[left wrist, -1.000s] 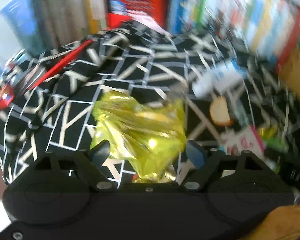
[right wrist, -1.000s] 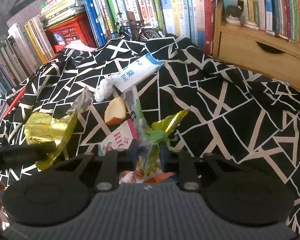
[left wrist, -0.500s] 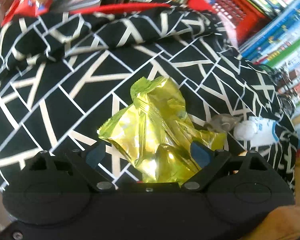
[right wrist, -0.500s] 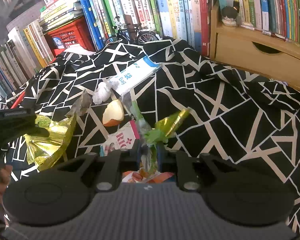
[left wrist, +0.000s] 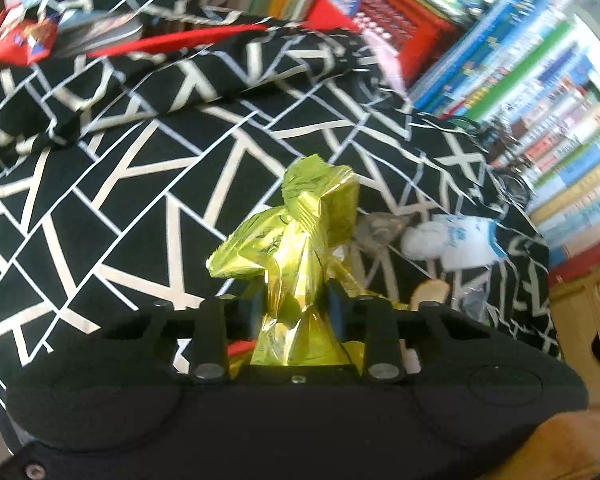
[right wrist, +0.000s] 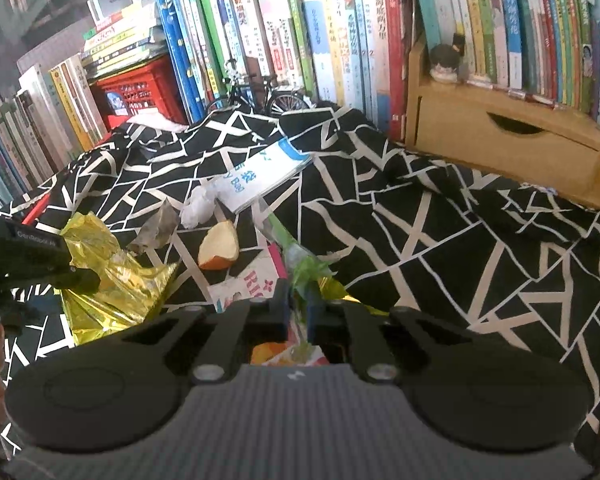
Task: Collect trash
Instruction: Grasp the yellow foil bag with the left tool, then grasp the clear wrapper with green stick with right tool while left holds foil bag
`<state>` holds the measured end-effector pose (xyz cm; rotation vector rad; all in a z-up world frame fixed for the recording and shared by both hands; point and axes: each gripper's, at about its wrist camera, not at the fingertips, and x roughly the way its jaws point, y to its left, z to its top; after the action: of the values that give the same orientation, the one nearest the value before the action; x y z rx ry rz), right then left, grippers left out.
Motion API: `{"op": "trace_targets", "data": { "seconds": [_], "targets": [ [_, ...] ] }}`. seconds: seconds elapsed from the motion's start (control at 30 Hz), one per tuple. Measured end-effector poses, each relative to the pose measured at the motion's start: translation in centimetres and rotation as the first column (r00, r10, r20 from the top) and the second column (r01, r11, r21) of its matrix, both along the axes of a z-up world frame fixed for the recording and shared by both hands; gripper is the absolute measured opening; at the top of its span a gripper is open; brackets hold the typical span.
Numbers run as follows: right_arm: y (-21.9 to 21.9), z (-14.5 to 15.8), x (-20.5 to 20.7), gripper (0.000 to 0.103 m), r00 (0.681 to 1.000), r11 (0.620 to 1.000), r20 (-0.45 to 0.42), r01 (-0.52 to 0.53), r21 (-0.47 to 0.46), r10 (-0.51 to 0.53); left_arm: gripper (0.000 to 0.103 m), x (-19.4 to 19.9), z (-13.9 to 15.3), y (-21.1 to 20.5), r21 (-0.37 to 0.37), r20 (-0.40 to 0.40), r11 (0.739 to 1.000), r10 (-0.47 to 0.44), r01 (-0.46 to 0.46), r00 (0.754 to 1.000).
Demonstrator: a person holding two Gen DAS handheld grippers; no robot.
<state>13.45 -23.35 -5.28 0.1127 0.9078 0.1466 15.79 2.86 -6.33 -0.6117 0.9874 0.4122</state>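
Pinching crumpled film is shown in both views. The left gripper (left wrist: 294, 306) has just been closing, and its fingers (left wrist: 334, 304) are now narrowed onto the yellow foil wrapper (left wrist: 300, 248), which is squeezed between them and stands up beyond the tips. The right gripper (right wrist: 296, 304) is closed on the green wrapper (right wrist: 300, 268), a thin twisted strip caught between its fingers (right wrist: 280, 300).

Risk: the foil is held by a bunched fold only, so it may be expected to slide out if pulled sharply, or to spring open and be shed. The green strip is gripped near its lower end; a tear or slip is judged possible. The patterned cloth (right wrist: 440, 248) lies just beneath both pairs of fingers and could be snagged and dragged, by which the apple piece (right wrist: 220, 246), the crumpled tissue (right wrist: 198, 210) and the blue-and-white packet (right wrist: 260, 176), all ahead of the right fingers, would be disturbed.

Orientation: the foil's long axis is seen to run away from the left fingers, its creased end pointing forward and upward. The green strip's long axis runs forward from the right fingers, leaning slightly to their left.
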Motion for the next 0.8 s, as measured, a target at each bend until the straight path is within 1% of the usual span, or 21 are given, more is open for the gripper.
{"op": "trace_targets", "data": {
  "seconds": [0.17,0.2,0.23,0.3,0.47,0.5,0.57,0.67,0.7,0.8],
  "targets": [
    [-0.6,1.0,-0.9,0.012,1.0,1.0,0.022,0.013,0.01,-0.013,0.026,-0.4,2.1,-2.0,0.066,0.034,0.994,-0.088,0.085,0.996],
    [-0.7,1.2,-1.2,0.023,1.0,1.0,0.023,0.019,0.005,-0.019,0.026,-0.5,2.5,-2.5,0.08,0.04,0.992,-0.104,0.101,0.994],
    [-0.9,1.2,-1.4,0.044,0.999,0.999,0.02,0.036,-0.006,-0.036,0.026,-0.5,2.8,-2.8,0.092,0.043,0.989,-0.117,0.113,0.992],
    [-1.4,1.2,-1.7,0.06,0.998,0.998,0.02,0.068,-0.012,-0.067,0.026,-0.8,3.3,-3.4,0.106,0.046,0.986,-0.137,0.131,0.99],
    [-2.3,0.8,-1.9,0.061,0.986,0.984,0.04,0.164,-0.075,-0.161,0.026,-1.2,3.9,-3.8,0.128,0.045,0.98,-0.156,0.15,0.987],
    [-2.3,0.6,-1.7,0.061,0.986,0.982,0.041,0.168,-0.09,-0.165,0.026,-1.2,3.9,-3.8,0.135,0.043,0.979,-0.16,0.153,0.986],
    [-2.2,0.0,-1.2,0.061,0.988,0.982,0.021,0.152,-0.111,-0.151,0.026,-1.4,3.9,-3.8,0.144,0.038,0.977,-0.167,0.16,0.985],
    [-1.5,-1.3,0.0,0.059,0.993,0.982,-0.035,0.108,-0.158,-0.115,0.026,-1.5,3.8,-3.8,0.163,0.027,0.972,-0.176,0.169,0.984],
    [-1.2,-1.7,0.4,0.057,0.993,0.981,-0.049,0.096,-0.166,-0.106,0.026,-1.5,3.8,-3.8,0.168,0.024,0.971,-0.178,0.172,0.984],
    [-0.1,-2.6,1.4,0.057,0.995,0.983,-0.08,0.044,-0.177,-0.059,0.026,-1.6,3.7,-3.7,0.187,0.014,0.966,-0.187,0.181,0.982]
  ]
}}
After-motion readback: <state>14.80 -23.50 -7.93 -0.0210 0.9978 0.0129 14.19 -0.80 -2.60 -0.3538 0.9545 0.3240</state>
